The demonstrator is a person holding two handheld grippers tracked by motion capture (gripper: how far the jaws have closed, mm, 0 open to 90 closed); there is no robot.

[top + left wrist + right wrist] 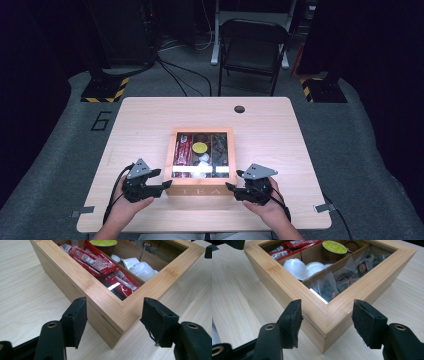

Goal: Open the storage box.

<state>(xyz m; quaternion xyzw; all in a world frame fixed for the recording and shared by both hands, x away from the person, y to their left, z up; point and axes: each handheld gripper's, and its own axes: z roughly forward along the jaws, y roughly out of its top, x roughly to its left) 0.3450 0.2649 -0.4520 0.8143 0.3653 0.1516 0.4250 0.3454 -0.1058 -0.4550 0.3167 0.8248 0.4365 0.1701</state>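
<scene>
A bamboo tea box (200,191) marked TEA sits mid-table near the front, its framed lid with a clear pane lying closed. Through the pane I see red sachets (100,265), white capsules (140,267), a yellow-topped pod (334,246) and wrapped tea bags (352,272). My left gripper (164,179) straddles the box's near left corner (117,315). Its jaws stand apart, with a gap at one pad (157,320). My right gripper (234,180) straddles the near right corner (327,315) the same way, open, with one pad (367,322) off the wood.
The light wooden table (150,125) has a round cable hole (239,109) near its far edge. A dark folding chair (252,45) stands beyond the table. Both hands rest close to the table's front edge (200,227).
</scene>
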